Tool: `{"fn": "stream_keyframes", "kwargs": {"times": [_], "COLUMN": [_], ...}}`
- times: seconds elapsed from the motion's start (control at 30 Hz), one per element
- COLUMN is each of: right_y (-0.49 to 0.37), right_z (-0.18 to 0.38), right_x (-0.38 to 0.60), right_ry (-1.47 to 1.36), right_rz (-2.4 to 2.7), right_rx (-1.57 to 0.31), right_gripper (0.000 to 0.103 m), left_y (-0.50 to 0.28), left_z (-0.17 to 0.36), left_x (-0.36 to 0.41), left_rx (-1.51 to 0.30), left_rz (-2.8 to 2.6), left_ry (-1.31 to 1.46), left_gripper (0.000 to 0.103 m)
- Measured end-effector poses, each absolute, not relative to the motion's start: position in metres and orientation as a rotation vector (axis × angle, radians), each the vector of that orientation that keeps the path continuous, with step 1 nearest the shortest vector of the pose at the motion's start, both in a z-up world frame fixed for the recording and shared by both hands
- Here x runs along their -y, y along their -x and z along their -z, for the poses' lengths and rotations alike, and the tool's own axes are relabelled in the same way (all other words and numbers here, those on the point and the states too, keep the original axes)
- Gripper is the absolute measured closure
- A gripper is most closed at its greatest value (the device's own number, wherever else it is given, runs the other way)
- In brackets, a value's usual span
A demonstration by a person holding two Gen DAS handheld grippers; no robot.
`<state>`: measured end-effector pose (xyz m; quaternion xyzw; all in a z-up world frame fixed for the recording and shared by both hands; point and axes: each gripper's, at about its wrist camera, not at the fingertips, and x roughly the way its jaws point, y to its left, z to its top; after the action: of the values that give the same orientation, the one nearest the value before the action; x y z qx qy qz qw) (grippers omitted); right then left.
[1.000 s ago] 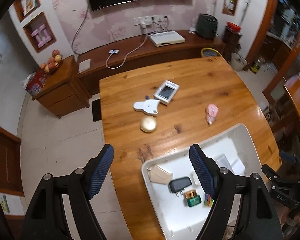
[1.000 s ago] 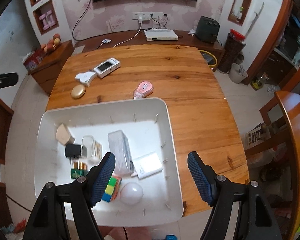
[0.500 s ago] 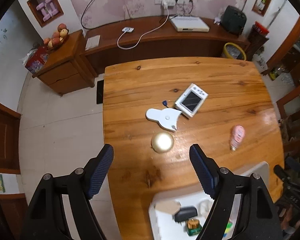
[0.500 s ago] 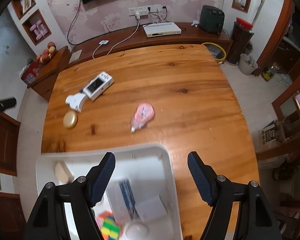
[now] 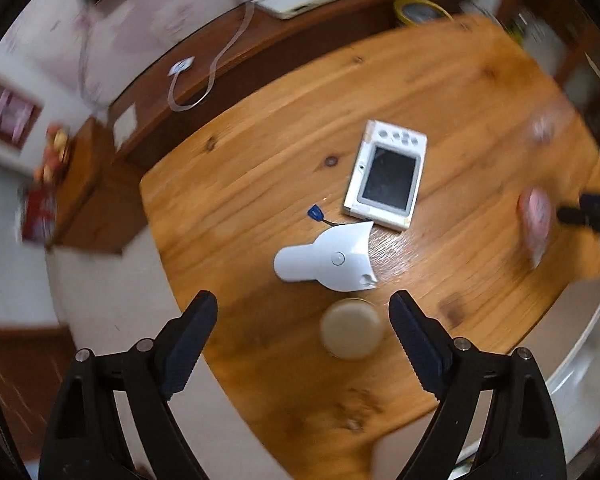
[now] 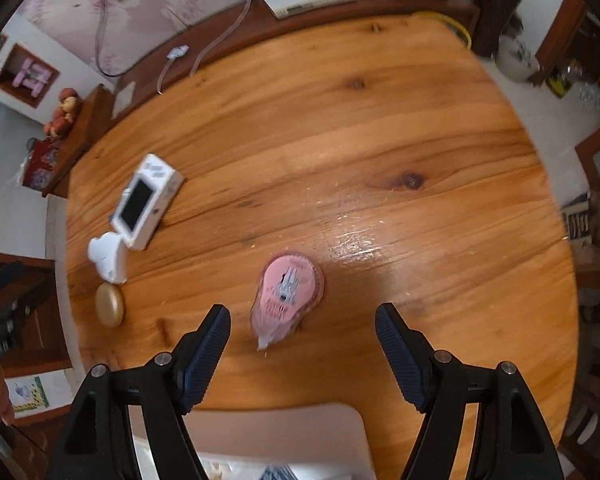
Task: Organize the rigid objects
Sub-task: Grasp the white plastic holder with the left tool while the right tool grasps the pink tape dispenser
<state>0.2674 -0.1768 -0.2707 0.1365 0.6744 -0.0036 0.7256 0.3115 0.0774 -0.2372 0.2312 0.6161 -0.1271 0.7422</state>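
Note:
On the wooden table lie a round gold compact, a white fan-shaped gadget, a white handheld device with a dark screen and a pink tape dispenser. My left gripper hangs over the gold compact, which sits nearer the right finger; its jaws are opening and touch nothing. My right gripper stands open just above the pink dispenser, which lies between its fingers toward the left one, untouched. The right wrist view also shows the compact, gadget and screen device at left.
The white tray's rim lies at the near table edge under the right gripper, and also shows as a pale tray edge. A dark sideboard with a white box and cables runs behind the table. The floor drops off at left.
Both grippers moved forward off the tray and sank toward the table. The tray slid out at the bottom of both views. The compact and pink dispenser now sit between the fingers, much larger.

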Motion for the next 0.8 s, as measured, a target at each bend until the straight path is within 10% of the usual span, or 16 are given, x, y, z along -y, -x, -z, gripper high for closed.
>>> {"fn": "stream_keyframes", "kwargs": {"times": [0.8], "right_y": [-0.283], "right_z": [0.315], "right_x": [0.163], "right_ry": [-0.322], "right_rz": [-0.030], "right_rx": [-1.613], "right_gripper": [0.030], "left_y": [-0.319], "left_z": [0.312], "left_x": [-0.046], "left_rx": [-1.409], "left_rz": [0.574], "left_ry": [-0.921], "left_gripper": [0.011]}}
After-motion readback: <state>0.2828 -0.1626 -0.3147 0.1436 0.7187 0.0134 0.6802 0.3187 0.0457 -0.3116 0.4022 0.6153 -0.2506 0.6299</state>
